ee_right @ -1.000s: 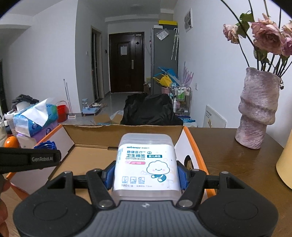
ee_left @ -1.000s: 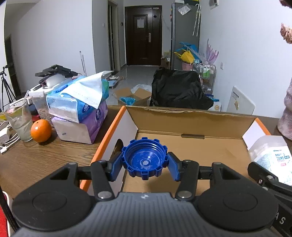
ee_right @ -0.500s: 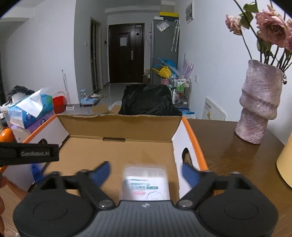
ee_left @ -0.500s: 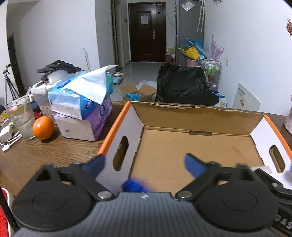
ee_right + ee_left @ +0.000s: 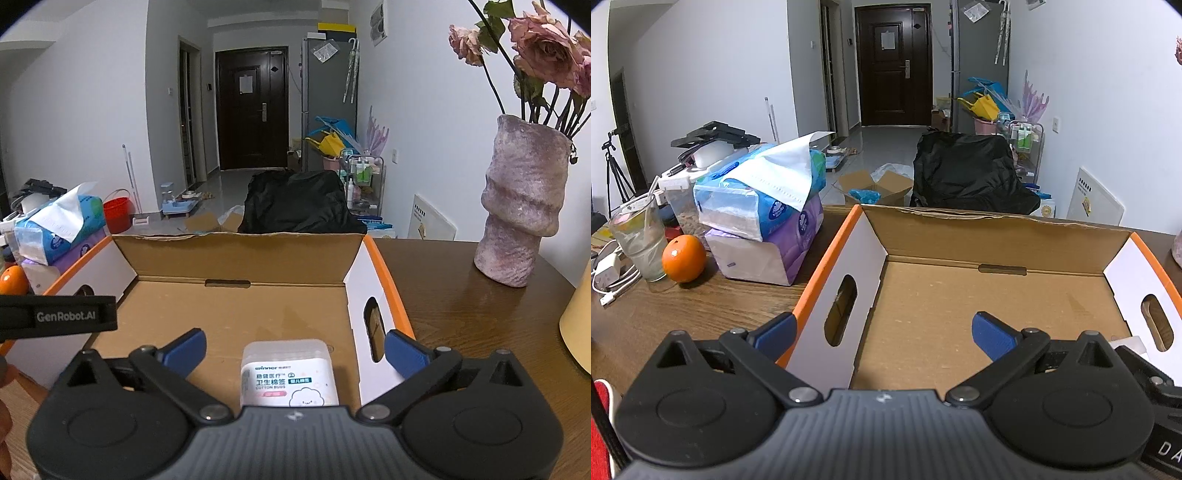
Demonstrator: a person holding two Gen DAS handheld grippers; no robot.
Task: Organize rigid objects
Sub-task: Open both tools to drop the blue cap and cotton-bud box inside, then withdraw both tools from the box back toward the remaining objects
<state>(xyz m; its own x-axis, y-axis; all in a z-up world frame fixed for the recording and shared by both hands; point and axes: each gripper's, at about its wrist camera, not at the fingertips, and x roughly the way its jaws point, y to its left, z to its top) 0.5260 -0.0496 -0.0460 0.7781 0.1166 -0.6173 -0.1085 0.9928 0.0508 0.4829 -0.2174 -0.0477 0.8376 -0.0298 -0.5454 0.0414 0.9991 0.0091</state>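
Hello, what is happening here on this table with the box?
A person holds a gripper in each hand over an open cardboard box on a wooden table. The right gripper is opening, and a box of cotton buds lies free between its fingers on the box floor. The left gripper is also opening, with nothing between its fingers. Tissue packs and an orange sit beside the box.
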